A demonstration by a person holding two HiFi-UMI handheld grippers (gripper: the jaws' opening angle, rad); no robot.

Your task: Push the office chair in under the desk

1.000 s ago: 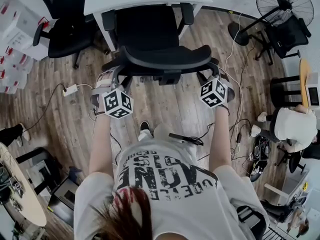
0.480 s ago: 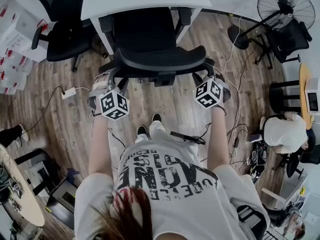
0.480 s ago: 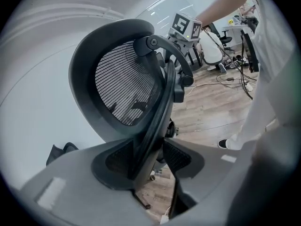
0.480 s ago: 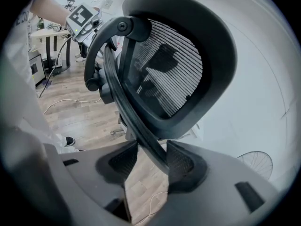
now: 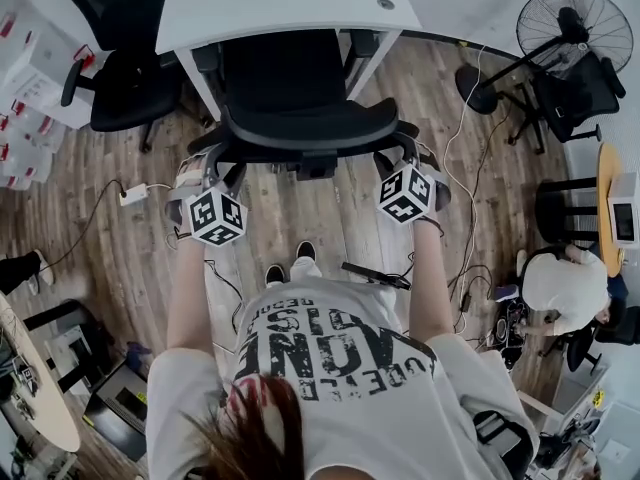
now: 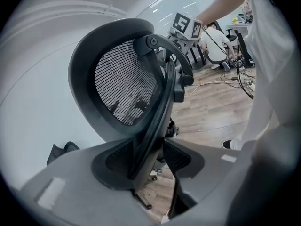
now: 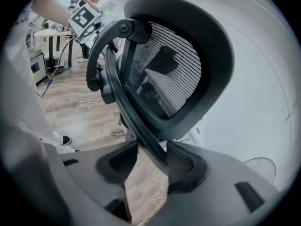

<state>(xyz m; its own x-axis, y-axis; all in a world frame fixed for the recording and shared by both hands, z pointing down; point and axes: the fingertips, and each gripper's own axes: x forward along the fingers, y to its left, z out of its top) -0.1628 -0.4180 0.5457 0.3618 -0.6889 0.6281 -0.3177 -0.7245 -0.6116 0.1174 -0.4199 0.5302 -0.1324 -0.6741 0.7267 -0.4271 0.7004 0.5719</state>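
- The left gripper (image 6: 151, 155) has its jaws closed on the left edge of the office chair (image 5: 300, 88) backrest; the black frame bar runs up from between the pads.
- The right gripper (image 7: 149, 160) clamps the right edge of the same backrest, with the frame bar pressed against its right pad.
- The office chair stands straight ahead of the person, its seat partly under the white desk (image 5: 280, 3) at the far side and its backrest out on the near side.
- Wooden floor (image 5: 320, 208) with loose cables lies below.
- A second black chair (image 5: 125, 78) stands far left, and a fan (image 5: 574, 23) far right.
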